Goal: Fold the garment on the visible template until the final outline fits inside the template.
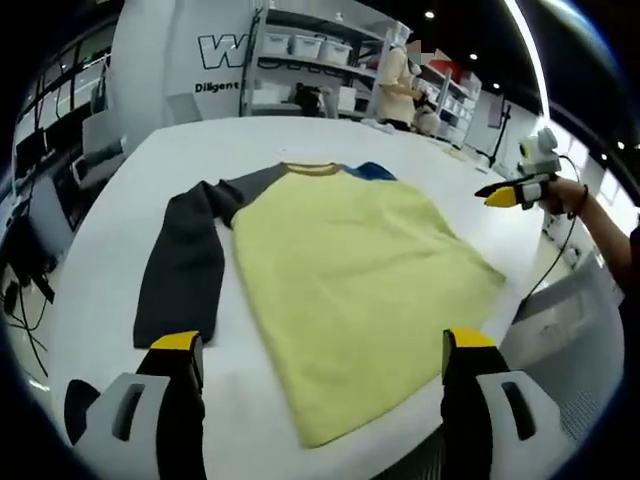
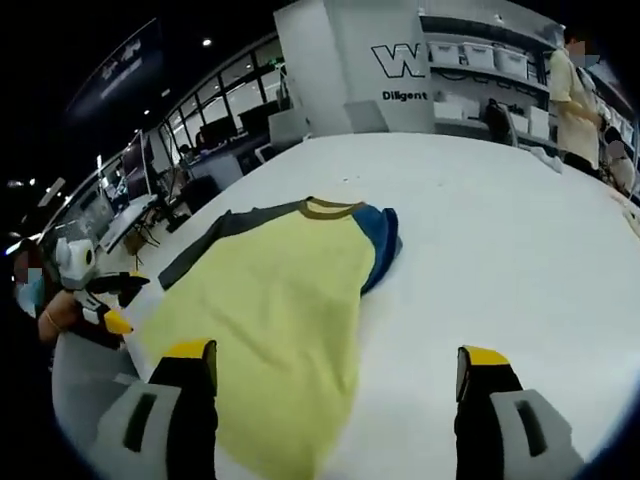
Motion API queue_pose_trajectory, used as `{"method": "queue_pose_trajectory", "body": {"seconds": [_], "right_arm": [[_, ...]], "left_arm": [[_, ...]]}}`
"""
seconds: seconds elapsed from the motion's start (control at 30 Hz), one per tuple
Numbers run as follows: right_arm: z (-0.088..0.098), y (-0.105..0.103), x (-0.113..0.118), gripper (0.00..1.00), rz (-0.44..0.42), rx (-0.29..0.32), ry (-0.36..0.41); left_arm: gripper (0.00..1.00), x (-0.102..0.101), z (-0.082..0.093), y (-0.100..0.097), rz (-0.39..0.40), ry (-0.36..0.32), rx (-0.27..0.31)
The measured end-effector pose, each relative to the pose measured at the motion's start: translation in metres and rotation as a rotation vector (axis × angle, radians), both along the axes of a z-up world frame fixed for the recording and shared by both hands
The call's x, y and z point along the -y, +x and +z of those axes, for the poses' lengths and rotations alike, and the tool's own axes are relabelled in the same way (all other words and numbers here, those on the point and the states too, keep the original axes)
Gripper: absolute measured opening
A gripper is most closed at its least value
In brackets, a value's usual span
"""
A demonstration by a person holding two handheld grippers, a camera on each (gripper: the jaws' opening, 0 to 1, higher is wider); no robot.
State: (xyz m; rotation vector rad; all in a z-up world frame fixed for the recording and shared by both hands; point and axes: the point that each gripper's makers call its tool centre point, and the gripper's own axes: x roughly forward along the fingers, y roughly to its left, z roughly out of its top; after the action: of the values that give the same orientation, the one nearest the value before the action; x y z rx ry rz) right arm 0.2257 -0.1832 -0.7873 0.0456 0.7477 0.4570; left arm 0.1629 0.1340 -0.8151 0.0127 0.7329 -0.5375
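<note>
A yellow long-sleeved shirt (image 1: 355,290) lies spread flat on a wide white worktop (image 1: 450,170), its olive collar (image 1: 312,169) pointing away from the left gripper (image 1: 325,350). In the left gripper view, one dark grey sleeve (image 1: 185,265) stretches down the side of the body toward the near edge, its cuff just beyond the left jaw's yellow tip; a blue sleeve (image 1: 372,171) is bunched beside the collar on the far side. The left gripper's jaws stand wide apart above the shirt's hem, holding nothing. The right gripper (image 1: 505,193), gripped by a person's hand (image 1: 560,192), hovers off the far corner of the worktop, apart from the cloth.

In the right gripper view, the shirt (image 2: 270,320) runs from the near left jaw toward mid-worktop, the blue sleeve (image 2: 380,245) folded along its edge. The right gripper (image 2: 335,365) also has its jaws spread wide and empty, the left jaw over the yellow fabric, the right jaw over bare worktop. The left gripper (image 2: 110,310) shows at the worktop's left edge.

Shelving with white bins (image 1: 310,45) and a standing person (image 2: 572,85) fill the background.
</note>
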Motion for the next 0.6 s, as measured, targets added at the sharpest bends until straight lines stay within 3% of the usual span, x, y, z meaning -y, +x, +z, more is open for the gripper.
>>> {"method": "queue_pose_trajectory", "body": {"seconds": [0.27,0.43,0.6], "right_arm": [[0.002,0.027,0.004,0.94,-0.01,0.02,0.044],[0.006,0.05,0.014,0.89,0.026,0.064,0.003],[0.006,0.074,0.028,0.82,0.005,0.087,-0.019]], "left_arm": [[0.99,0.005,-0.003,-0.001,-0.01,-0.033,-0.016],[0.99,0.008,0.0,0.0,-0.024,-0.036,0.003],[0.99,0.005,0.0,0.001,-0.018,-0.032,0.012]]}}
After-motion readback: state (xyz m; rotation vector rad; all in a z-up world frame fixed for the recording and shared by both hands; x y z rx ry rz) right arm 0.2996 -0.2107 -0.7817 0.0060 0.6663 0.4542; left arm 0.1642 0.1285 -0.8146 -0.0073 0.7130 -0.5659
